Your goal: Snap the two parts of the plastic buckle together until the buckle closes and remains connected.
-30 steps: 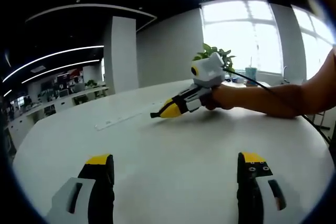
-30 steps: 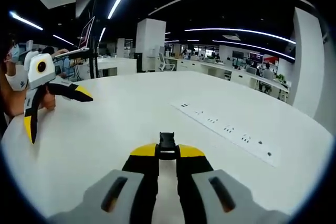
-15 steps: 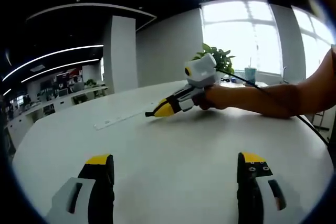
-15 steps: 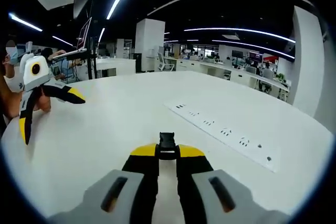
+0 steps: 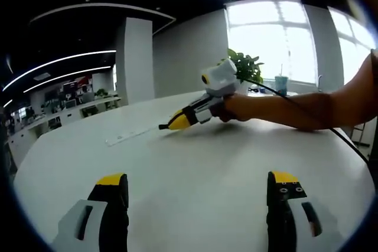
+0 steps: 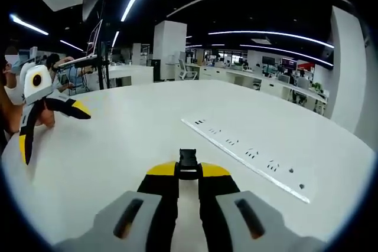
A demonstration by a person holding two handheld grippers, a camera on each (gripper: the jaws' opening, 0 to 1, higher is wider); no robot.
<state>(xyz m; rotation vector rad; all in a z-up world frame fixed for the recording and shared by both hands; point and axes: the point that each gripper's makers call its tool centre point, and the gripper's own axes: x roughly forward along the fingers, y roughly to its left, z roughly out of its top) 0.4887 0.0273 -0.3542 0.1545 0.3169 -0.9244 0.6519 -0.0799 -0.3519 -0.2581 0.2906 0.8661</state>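
Over the last second the right gripper (image 5: 168, 123) is seen in the left gripper view to have travelled leftward across the white worktop (image 5: 195, 181), its yellow tips now nearer the recessed socket strip (image 5: 127, 138); in the right gripper view the left gripper (image 6: 44, 123) has slid correspondingly further toward the left edge. The two grippers are thus judged to be drawing apart rather than together, so the mating of the buckle is not yet being approached. A small black plastic buckle part (image 6: 188, 163) is held clamped between the closed tips of the right gripper, just above the worktop, near the camera; it is seen as a short, dark, ribbed piece with a narrower neck protruding beyond the yellow pads. The left gripper's jaws are spread wide with nothing between them, as is shown in its own view and from the side. The second buckle part cannot be made out in either view. A potted plant (image 5: 243, 64) is seen beyond the person's forearm (image 5: 295, 110).
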